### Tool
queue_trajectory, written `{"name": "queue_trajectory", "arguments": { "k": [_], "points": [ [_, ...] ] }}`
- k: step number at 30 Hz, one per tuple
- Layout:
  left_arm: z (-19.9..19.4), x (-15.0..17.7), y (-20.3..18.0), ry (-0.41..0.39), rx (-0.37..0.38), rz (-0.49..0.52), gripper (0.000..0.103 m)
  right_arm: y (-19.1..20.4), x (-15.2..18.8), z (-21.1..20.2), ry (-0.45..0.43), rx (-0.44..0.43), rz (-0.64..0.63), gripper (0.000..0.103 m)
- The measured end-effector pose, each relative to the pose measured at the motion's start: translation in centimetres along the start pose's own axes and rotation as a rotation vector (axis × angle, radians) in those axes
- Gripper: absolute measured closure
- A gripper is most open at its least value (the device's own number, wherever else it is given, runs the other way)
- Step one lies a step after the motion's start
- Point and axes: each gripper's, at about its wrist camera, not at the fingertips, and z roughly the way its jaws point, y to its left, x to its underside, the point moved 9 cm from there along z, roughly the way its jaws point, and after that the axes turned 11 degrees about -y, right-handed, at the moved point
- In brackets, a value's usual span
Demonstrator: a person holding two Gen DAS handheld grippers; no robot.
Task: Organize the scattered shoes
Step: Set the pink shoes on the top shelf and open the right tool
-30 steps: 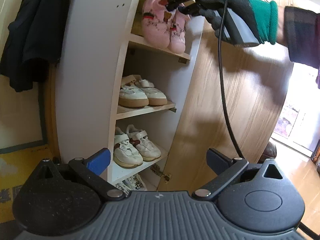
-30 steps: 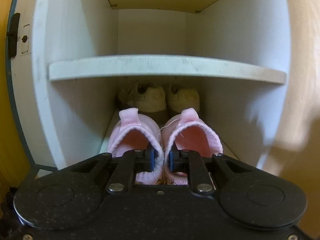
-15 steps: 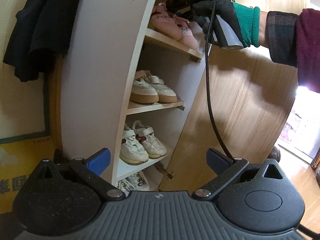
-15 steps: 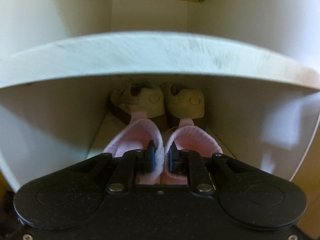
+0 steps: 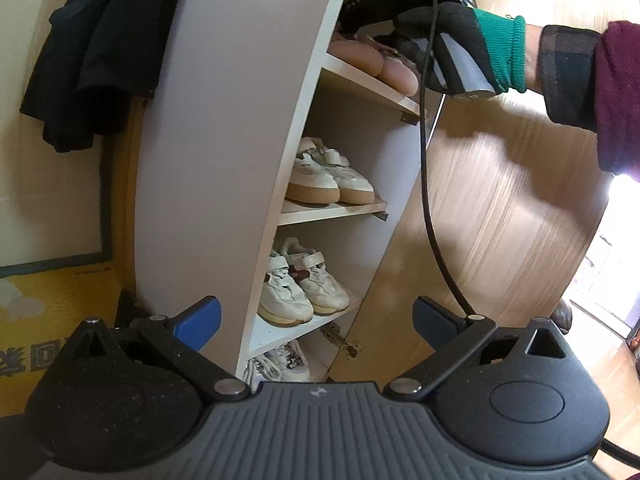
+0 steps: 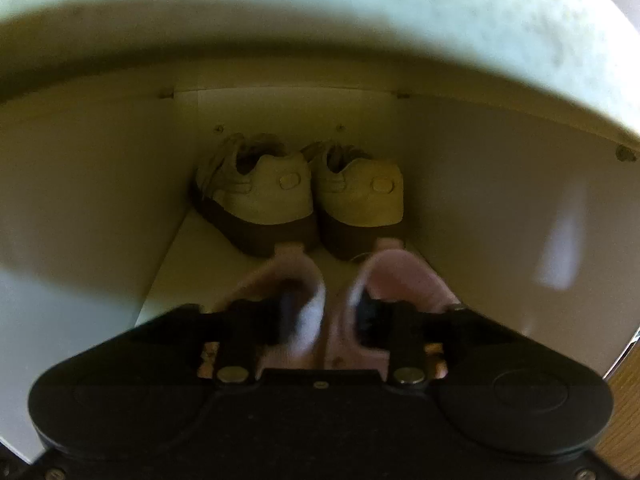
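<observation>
Pink knitted slip-on shoes (image 6: 320,300) sit on the upper white cabinet shelf (image 5: 372,84), just behind a cream pair with brown soles (image 6: 300,196). My right gripper (image 6: 325,312) has its fingers spread, one inside each pink collar, no longer pinching. My left gripper (image 5: 318,316) hangs wide open, empty, before the lower shelves.

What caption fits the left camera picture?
Gloved hand at pink shoes on an upper shelf; open left gripper hovers below.
</observation>
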Motion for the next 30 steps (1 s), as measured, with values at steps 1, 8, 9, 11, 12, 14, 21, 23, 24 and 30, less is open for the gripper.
{"name": "queue_trajectory", "arguments": {
  "k": [1, 8, 9, 11, 12, 14, 21, 23, 24, 30],
  "points": [
    [-0.1, 0.0, 0.0, -0.001, 0.000, 0.000, 0.001, 0.0, -0.1, -0.1, -0.002, 0.003, 0.000, 0.057],
    [0.0, 0.0, 0.1, -0.001, -0.004, 0.002, 0.000, 0.1, -0.6, -2.2, -0.020, 0.018, 0.009, 0.037],
    [0.1, 0.0, 0.1, -0.001, -0.004, 0.003, 0.001, 0.1, -0.6, -3.0, -0.028, 0.016, 0.025, 0.036],
    [0.1, 0.0, -0.1, -0.001, 0.001, 0.008, 0.000, 0.0, -0.5, -4.5, -0.045, 0.008, 0.063, 0.029],
    [0.1, 0.0, -0.1, -0.001, 0.002, 0.008, 0.000, 0.1, -0.2, -5.2, -0.049, 0.004, 0.068, 0.027],
    [0.0, 0.1, -0.1, 0.002, 0.002, 0.008, 0.000, 0.3, 0.7, -6.6, -0.053, -0.002, 0.069, 0.023],
    [-0.1, 0.1, -0.4, 0.002, 0.006, 0.005, 0.001, 1.0, 3.8, -10.4, -0.058, -0.020, 0.059, 0.022],
    [0.0, 0.0, -0.8, 0.001, 0.010, 0.010, 0.001, 0.9, 4.2, -9.9, -0.052, -0.014, 0.033, 0.022],
    [0.0, 0.0, -0.9, 0.001, 0.010, 0.012, 0.001, 0.7, 4.0, -10.0, -0.058, -0.011, 0.027, 0.022],
    [0.1, 0.1, -0.9, 0.005, 0.003, 0.015, 0.001, -0.1, 4.3, -9.3, -0.056, 0.003, 0.019, 0.024]
  ]
}}
